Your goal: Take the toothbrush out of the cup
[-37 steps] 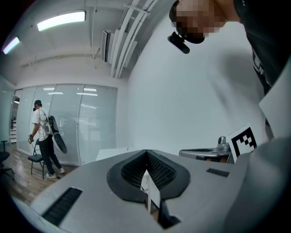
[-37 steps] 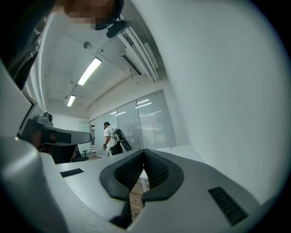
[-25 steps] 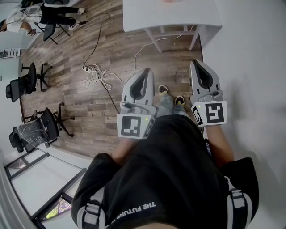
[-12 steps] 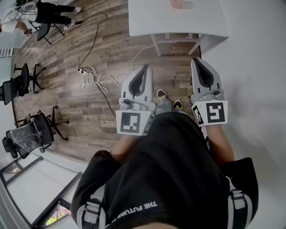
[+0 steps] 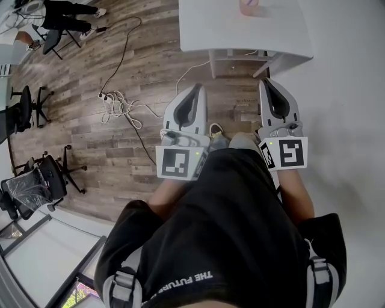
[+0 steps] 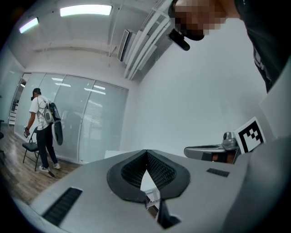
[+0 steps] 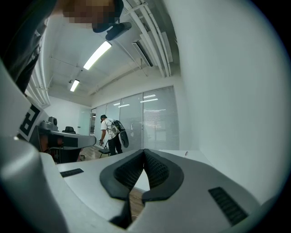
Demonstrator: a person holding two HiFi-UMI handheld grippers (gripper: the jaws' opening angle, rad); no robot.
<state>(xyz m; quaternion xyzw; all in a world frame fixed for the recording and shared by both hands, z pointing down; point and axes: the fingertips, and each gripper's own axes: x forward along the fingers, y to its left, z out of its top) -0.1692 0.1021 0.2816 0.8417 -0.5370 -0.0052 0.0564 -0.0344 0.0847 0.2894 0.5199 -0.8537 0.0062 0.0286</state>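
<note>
**Closing on the table, both tools empty**

Head view: the white table (image 5: 204, 30) sits lower in the picture than it did a second ago, so the person is walking up to it. A pinkish cup (image 5: 249, 6) stands on it, half cut off by the top of the frame. From here I can't make out a toothbrush in it. The left gripper (image 5: 197, 88) and right gripper (image 5: 268, 81) are held out over the wooden floor (image 5: 138, 66), well short of the cup.

Left gripper view: the jaws are pressed together at the tips with nothing between them (another person (image 6: 42, 129) stands off by the glass wall (image 6: 95, 123)).

Right gripper view: the same, jaws closed on nothing.

The reach hasn't begun, I'd judge, and a jaw pair must open before it can.
</note>
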